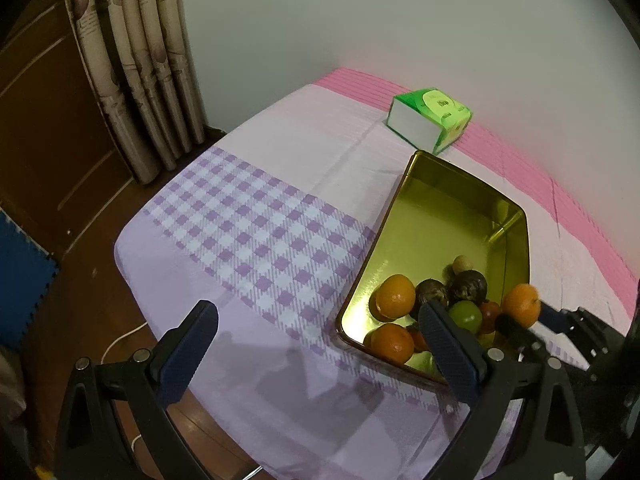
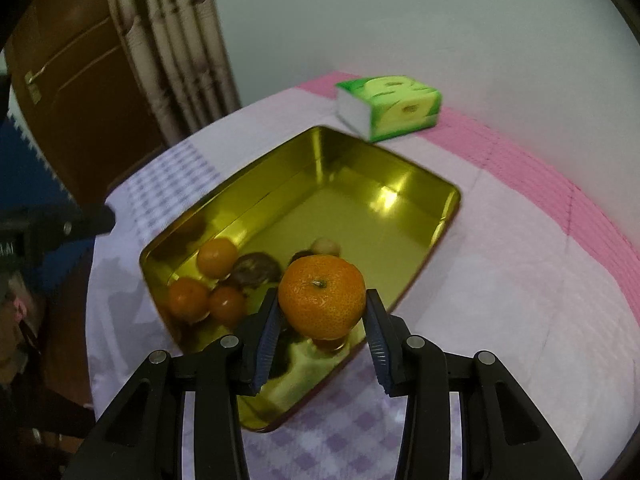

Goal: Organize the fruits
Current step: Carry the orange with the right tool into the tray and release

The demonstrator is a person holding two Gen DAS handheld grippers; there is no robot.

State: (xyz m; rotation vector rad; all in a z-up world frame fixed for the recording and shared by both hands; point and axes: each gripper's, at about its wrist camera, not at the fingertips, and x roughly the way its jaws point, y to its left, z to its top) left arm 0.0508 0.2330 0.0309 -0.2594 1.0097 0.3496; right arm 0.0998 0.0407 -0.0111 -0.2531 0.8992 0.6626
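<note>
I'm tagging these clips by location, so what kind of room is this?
Probably a bedroom at home: a bed with a checked purple and pink cover, curtains beside a wooden door, and a tissue pack.

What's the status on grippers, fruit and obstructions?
Right gripper shut on a tangerine, held over the tin. Left gripper open, empty, beside the tin. Other fruit already in the tin. Nothing in the way.

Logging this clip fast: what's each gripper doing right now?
Left gripper: open, holding nothing, above the tablecloth beside the tin.
Right gripper: closed on a tangerine, over the tin.
</note>
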